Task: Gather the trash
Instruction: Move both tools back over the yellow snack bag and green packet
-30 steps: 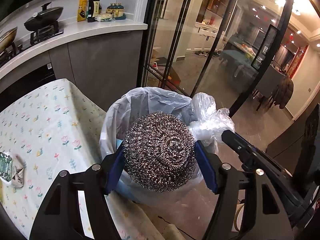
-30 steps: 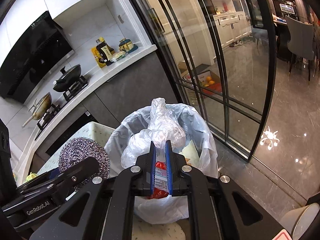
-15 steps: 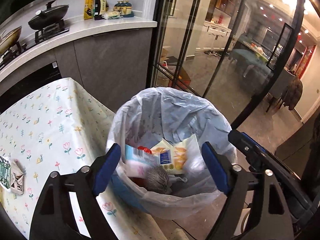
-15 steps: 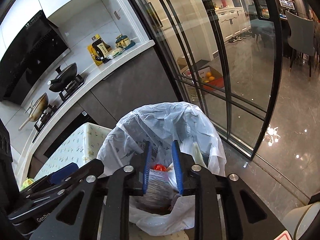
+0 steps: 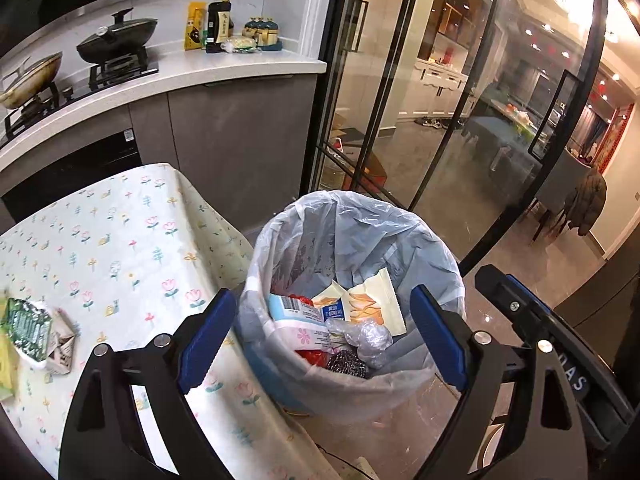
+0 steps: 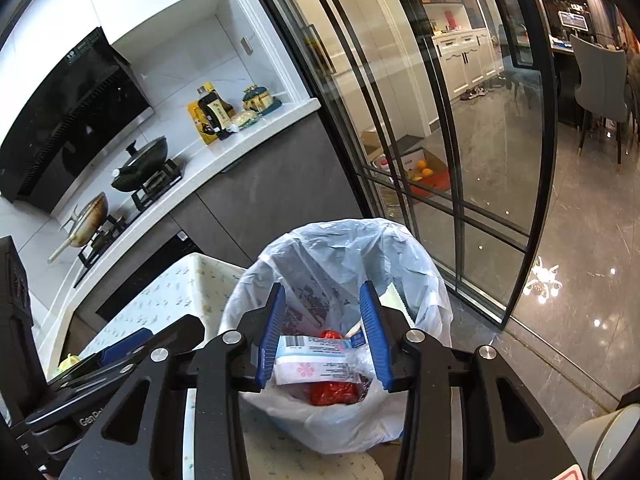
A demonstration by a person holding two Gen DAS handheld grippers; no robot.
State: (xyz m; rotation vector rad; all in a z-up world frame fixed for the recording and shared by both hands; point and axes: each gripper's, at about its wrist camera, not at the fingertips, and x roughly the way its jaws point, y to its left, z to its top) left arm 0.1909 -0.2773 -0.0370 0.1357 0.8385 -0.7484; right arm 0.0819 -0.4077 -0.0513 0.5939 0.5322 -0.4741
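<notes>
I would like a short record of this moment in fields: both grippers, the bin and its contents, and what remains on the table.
left gripper: jaws open, empty, above bin
right gripper: jaws open, empty, above bin
trash bin: lined with white bag, beside table
bin contents: steel scrubber, snack wrappers, crumpled clear plastic
table: green packet at left edge

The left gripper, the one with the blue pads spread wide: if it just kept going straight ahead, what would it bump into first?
Most likely the trash in the bin. The left gripper, open and empty, points down into the bag-lined bin, where the white flowered packet and steel scourer lie on top. Depth is hard to judge.
</notes>
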